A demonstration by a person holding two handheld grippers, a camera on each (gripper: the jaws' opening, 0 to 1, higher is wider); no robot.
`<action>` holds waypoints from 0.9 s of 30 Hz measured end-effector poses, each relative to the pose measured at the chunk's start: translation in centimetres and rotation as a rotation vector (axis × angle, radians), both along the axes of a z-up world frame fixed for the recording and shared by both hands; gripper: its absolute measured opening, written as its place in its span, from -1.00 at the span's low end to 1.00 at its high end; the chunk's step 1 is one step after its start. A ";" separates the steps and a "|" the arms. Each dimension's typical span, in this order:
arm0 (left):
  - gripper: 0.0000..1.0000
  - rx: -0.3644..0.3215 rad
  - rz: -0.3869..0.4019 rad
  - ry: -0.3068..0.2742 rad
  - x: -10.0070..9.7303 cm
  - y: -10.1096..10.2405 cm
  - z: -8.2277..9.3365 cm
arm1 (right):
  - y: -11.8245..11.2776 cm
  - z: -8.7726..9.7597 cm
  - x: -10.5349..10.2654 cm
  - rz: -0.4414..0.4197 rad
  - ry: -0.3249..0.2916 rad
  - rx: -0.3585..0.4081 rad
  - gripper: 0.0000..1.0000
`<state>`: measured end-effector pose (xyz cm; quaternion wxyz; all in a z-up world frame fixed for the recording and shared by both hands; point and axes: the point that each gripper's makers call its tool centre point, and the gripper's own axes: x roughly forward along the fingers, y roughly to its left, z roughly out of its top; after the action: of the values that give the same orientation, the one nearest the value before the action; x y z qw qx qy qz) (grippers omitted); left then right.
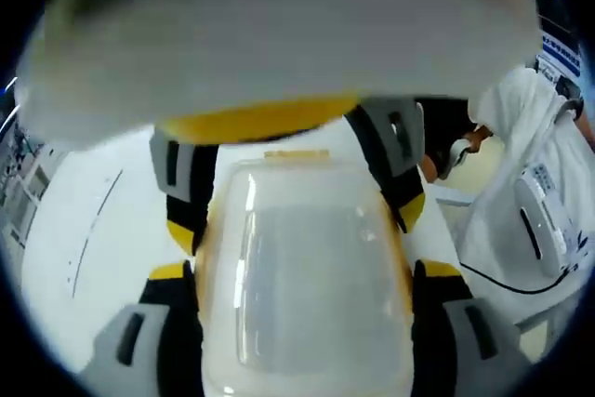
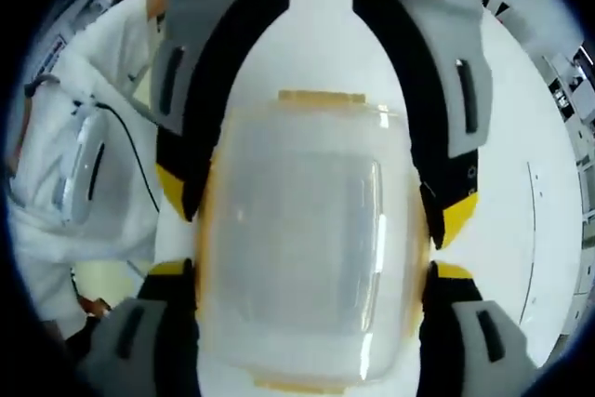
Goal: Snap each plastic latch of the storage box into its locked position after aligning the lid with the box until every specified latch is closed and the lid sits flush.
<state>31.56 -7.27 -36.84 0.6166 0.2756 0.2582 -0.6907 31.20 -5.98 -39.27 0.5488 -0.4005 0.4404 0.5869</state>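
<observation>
Item: clear storage box (image 1: 302, 276) with orange-trimmed lid (image 2: 307, 258), on white table (image 2: 521, 90). It is being straddled from opposite ends by left gripper (image 1: 302, 271) and right gripper (image 2: 307, 276), jaws wide along its sides. Latch (image 2: 321, 97) at 12 o'clock is being approached; even downward pressure is being advised.

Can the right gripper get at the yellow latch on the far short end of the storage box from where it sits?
Probably not directly. The right gripper straddles the storage box with a jaw at each long side, and the left gripper comes in over the far latch, its jaws flanking that end.
</observation>
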 end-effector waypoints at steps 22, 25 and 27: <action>0.90 -0.120 -0.021 -0.002 -0.6 0.5 0.7 | -0.1 0.4 0.0 0.017 -0.008 0.100 1.00; 0.80 -0.102 -0.040 -0.020 -0.8 0.9 1.1 | -0.1 0.6 0.0 0.015 -0.011 0.132 1.00; 0.81 -0.107 -0.031 -0.037 -0.4 1.0 1.5 | 0.0 0.7 -0.1 0.015 -0.020 0.140 1.00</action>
<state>31.15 -6.27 -35.34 0.6244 0.2589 0.2053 -0.7078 31.15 -5.99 -38.58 0.5752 -0.3703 0.3900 0.6164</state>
